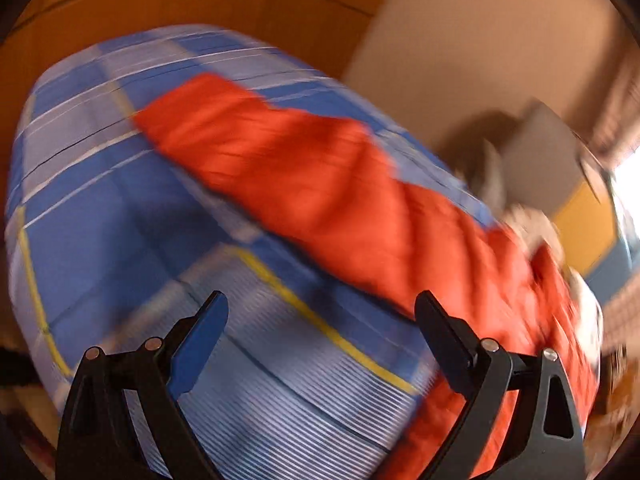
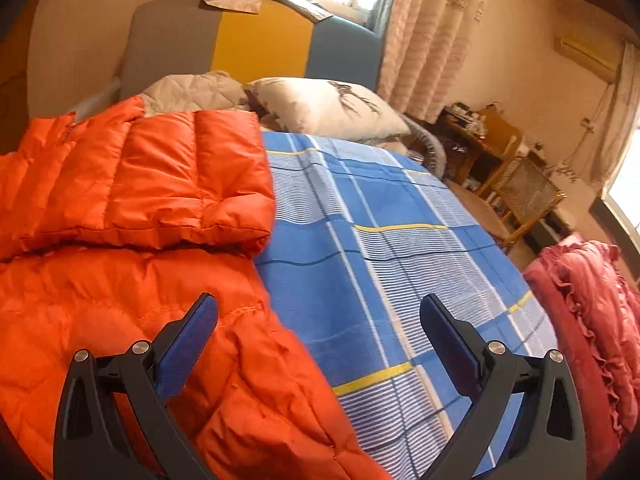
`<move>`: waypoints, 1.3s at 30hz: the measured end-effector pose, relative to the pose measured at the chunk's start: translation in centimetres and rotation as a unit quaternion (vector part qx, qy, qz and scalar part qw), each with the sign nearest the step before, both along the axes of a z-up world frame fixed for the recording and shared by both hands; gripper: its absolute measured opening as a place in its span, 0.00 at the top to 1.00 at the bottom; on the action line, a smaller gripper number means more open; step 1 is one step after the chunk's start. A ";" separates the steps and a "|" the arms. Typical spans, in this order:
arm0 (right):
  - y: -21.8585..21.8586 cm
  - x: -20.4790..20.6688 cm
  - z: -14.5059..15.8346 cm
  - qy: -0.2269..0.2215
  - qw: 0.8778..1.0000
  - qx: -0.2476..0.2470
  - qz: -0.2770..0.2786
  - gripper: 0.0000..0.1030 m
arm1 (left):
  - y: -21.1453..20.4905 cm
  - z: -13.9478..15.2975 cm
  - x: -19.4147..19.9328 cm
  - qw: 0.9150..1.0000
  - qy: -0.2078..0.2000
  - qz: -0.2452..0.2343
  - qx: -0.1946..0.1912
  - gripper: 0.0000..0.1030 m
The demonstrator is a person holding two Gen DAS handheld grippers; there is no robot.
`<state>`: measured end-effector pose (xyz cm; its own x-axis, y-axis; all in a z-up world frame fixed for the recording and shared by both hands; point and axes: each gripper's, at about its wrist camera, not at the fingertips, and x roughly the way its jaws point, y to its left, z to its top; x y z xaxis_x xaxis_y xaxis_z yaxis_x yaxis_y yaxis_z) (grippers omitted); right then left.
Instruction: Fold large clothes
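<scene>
Spreading across the blue plaid bedsheet [image 2: 400, 248], the orange quilted puffer jacket [image 2: 132, 184] lies at the left of my right wrist view, with one padded section doubled over on top of the rest. Both my tongs hang empty above the bed: the left gripper [image 1: 320, 312] has its jaws spread wide over sheet and jacket edge, and the right gripper [image 2: 318, 316] is equally wide apart, its left finger over the orange fabric and its right over the bare sheet.

I judge the jacket light but bulky, soft and springy, with a slick shell that could slide out of a shallow pinch. A stitched seam or the hem edge near my right gripper looks like the surest place to bite, since the puffed panels would squash and slip.

My left view is badly smeared, so stitching and edges there are hard to make out. The jacket's far end runs out of frame on the left of the right view, and I cannot find collar, zip or sleeves with certainty.
</scene>
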<state>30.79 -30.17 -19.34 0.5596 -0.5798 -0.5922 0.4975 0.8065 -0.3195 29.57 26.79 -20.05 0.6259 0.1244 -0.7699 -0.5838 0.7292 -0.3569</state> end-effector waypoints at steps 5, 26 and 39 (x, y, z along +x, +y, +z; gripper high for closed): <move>-0.3 -0.3 -0.4 -0.007 1.000 -0.007 -0.018 0.03 | 5.3 -2.0 0.4 0.998 0.015 0.057 -0.023 0.09; -0.2 0.0 -1.3 -0.001 0.999 -0.015 -0.032 0.03 | 14.0 -5.6 7.3 0.982 -0.045 0.109 -0.148 0.88; 0.1 0.0 -1.4 0.002 0.999 -0.018 -0.038 0.03 | 8.2 2.2 8.6 0.995 -0.066 0.074 0.023 0.96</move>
